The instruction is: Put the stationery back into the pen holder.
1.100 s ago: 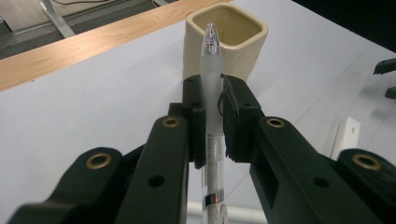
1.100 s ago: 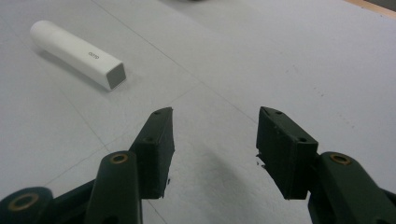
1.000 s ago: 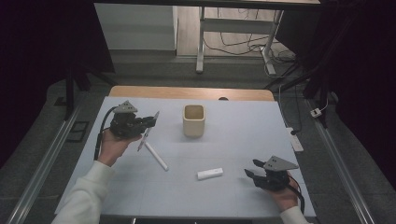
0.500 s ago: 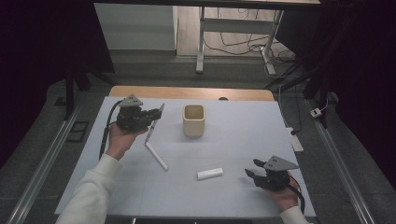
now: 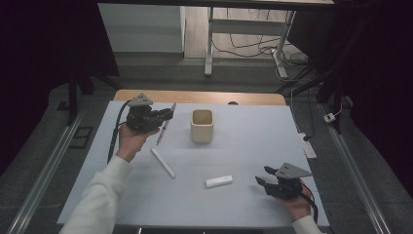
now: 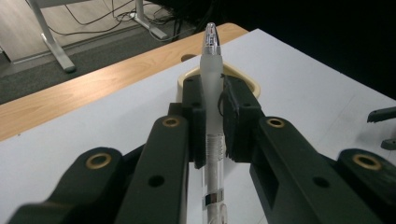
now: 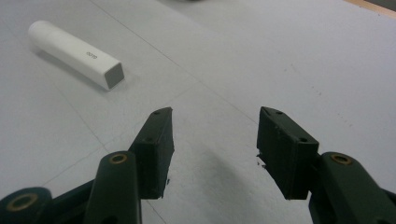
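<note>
One pen (image 6: 211,93) clamped in left gripper (image 5: 168,115) — beside cup (image 5: 202,125), right gripper (image 7: 212,149) agape

A slim pen with a frosted translucent barrel and clear tip (image 5: 165,127) is clamped across its middle between the jaws of the left gripper (image 5: 168,115), lifted off the white bench (image 5: 253,146) and tilted, just left of a cream square cup (image 5: 201,125).

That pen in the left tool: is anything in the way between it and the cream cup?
Nothing visible stands between them. The left tool grips the pen above the table, just left of the cup, whose mouth is open. The white stick and the small white block lie nearer the person, off that line.
</note>
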Available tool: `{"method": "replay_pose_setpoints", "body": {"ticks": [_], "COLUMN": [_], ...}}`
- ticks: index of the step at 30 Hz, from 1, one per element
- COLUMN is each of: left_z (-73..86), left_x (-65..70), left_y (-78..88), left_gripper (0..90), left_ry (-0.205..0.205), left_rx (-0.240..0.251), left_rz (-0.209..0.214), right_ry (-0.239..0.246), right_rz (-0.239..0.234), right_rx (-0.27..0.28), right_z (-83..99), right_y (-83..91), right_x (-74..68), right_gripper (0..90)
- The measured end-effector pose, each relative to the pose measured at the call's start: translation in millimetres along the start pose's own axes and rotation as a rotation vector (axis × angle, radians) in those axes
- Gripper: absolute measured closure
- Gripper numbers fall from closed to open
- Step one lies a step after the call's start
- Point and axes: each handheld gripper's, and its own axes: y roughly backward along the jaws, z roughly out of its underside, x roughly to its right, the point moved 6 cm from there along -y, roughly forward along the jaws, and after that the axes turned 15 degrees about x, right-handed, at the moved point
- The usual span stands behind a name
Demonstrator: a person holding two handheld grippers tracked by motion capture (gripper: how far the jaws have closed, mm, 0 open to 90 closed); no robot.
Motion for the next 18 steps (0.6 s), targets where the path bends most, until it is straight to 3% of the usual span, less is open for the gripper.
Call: {"method": "replay_pose_setpoints", "body": {"ticks": [10,18], "left_z": [-12.0,-17.9], "left_x": [2.4,5.0], "left_y": [-10.2,-19.5], "left_gripper": [79.6,79.6], "left_ry": [-0.008,-0.008], "left_rx": [0.015,0.029], "left_rz": [0.010,0.016], "right_ry": [-0.039,-0.039], "right_rz": [-0.002,-0.006], "right_rx": [0.021,0.010], "right_z": [-1.8,-1.1], "right_y": [0.3,0.0], "right_x": [0.4,0.2], "right_gripper": [41.4,40.9]}}
